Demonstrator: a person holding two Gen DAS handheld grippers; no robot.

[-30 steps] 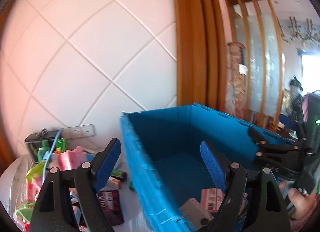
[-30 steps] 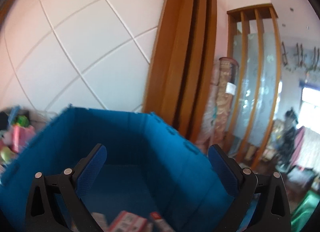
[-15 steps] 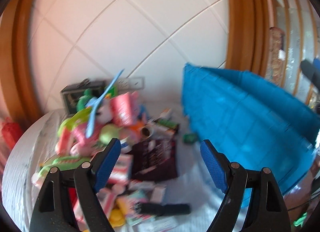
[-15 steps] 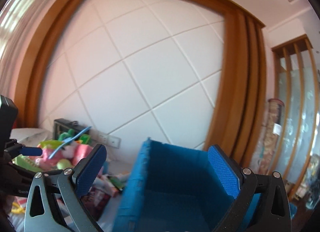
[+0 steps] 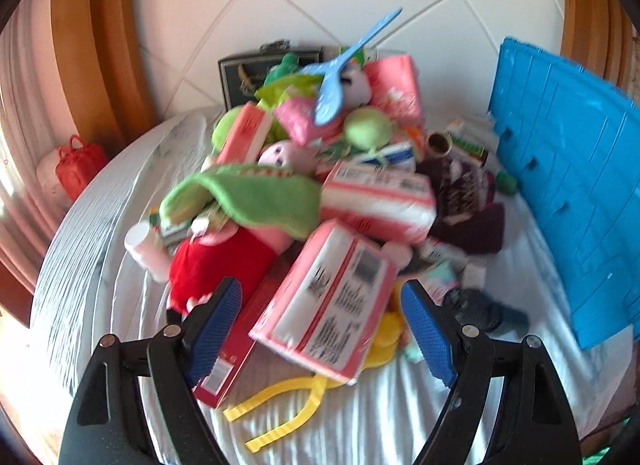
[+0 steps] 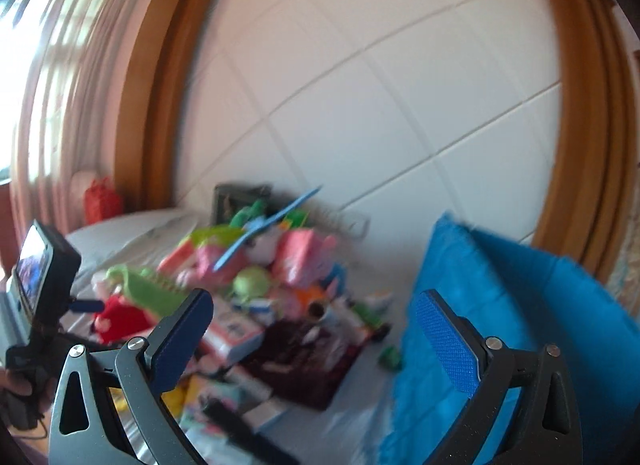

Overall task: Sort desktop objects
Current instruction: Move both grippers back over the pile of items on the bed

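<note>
A pile of mixed objects lies on a white-clothed table (image 5: 360,425). My left gripper (image 5: 322,329) is open and empty, its jaws either side of a pink tissue pack (image 5: 324,305) at the pile's near edge. A red plush (image 5: 218,261), a green cloth (image 5: 256,197) and a blue plastic spoon (image 5: 344,69) lie in the pile. A blue crate (image 5: 568,185) stands to the right. My right gripper (image 6: 314,339) is open and empty, above the table between the pile (image 6: 256,277) and the crate (image 6: 520,325).
A dark maroon cloth (image 5: 464,205) and a black object (image 5: 488,311) lie near the crate. A yellow strap (image 5: 280,409) lies at the table's front. A black box (image 5: 244,73) stands against the tiled wall. A red bag (image 5: 78,163) sits at the far left.
Both grippers have swung left, away from the crate's inside toward the pile. The left gripper has dropped close over the pink tissue pack. Both stay open.
</note>
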